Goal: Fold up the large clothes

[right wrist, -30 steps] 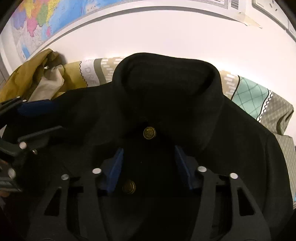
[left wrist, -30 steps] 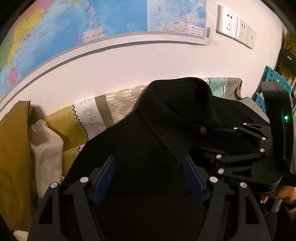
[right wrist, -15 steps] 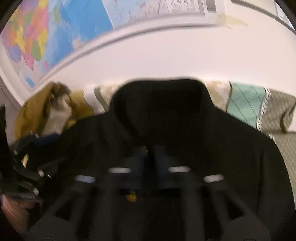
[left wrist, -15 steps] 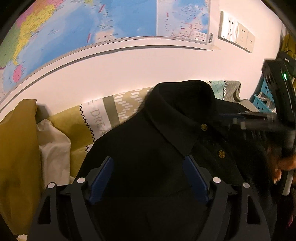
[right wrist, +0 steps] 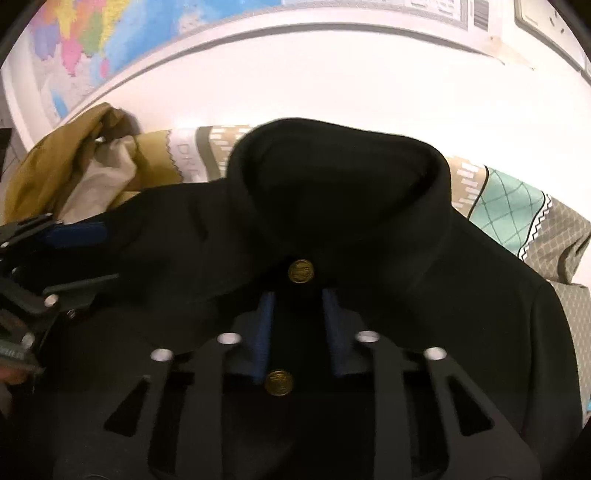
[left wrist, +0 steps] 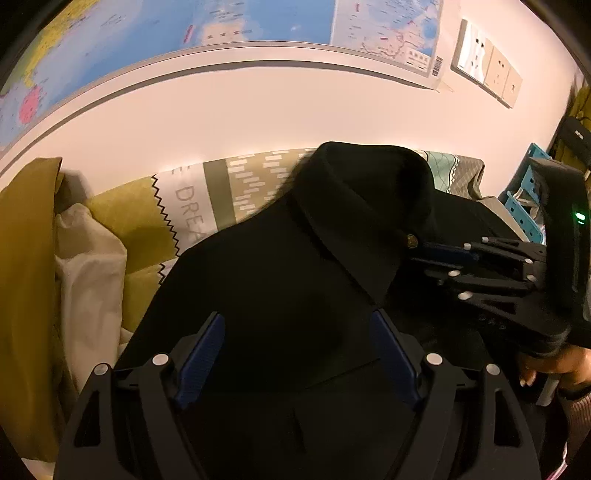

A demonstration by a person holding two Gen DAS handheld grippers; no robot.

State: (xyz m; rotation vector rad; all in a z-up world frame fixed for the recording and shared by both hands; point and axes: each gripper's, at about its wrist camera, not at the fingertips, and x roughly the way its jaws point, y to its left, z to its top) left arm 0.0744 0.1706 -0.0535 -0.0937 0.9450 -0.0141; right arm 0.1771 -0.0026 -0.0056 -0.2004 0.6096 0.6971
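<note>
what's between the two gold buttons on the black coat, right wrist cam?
Only black coat placket between upper button and lower button, flanked by the right gripper pads.

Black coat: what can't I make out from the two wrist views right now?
1. Black coat hem and sleeves: both views, cut off by the bottom edge and hidden behind the tool bodies.
2. Right tool: whether cloth is pinched; right wrist view, black on black, slightly blurred.
3. Wall map lettering: both views, too small.

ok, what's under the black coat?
The black coat lies on a patterned bedsheet, showing at both sides of the collar. Yellow and cream cloth sits beside it. Anything directly beneath is covered.
</note>
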